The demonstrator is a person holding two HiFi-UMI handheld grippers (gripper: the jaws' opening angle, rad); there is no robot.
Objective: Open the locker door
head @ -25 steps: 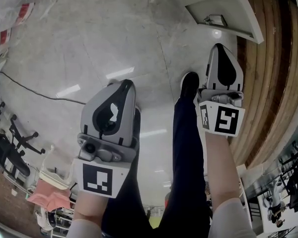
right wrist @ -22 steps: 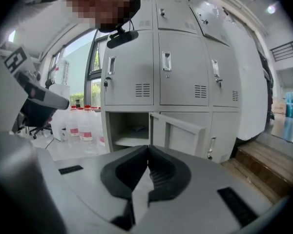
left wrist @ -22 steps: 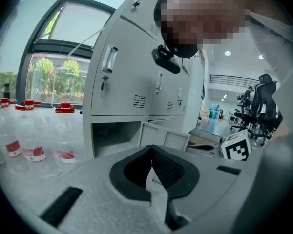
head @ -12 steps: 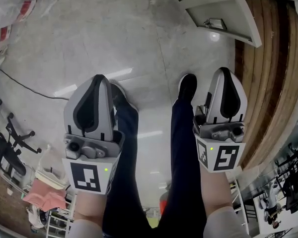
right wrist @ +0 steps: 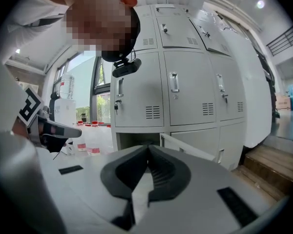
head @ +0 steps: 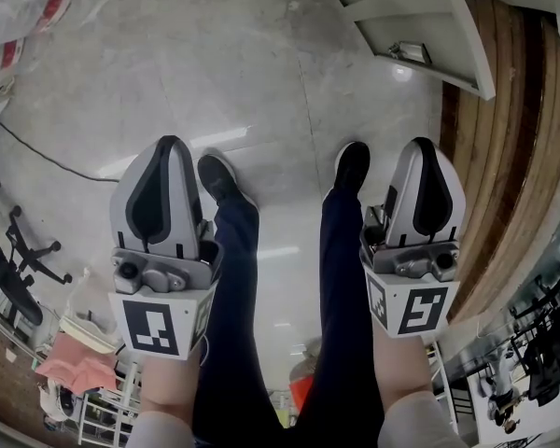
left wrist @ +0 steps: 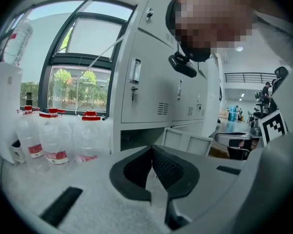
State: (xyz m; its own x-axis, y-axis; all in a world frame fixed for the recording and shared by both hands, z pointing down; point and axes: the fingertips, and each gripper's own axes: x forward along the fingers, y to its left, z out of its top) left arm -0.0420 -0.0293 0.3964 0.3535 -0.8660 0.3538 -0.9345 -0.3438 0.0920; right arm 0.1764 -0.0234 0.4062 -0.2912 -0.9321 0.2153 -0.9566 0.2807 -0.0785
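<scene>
Near one open locker door [head: 429, 17], left gripper [left wrist: 152, 149], right gripper [right wrist: 147, 147], closed

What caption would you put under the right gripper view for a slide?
Right gripper, jaws shut and empty, faces a bank of grey lockers with one lower door standing open.

The locker door [head: 429, 17] is pale grey, the floor [head: 168, 82] grey marbled, the trousers [head: 345, 297] dark navy.
</scene>
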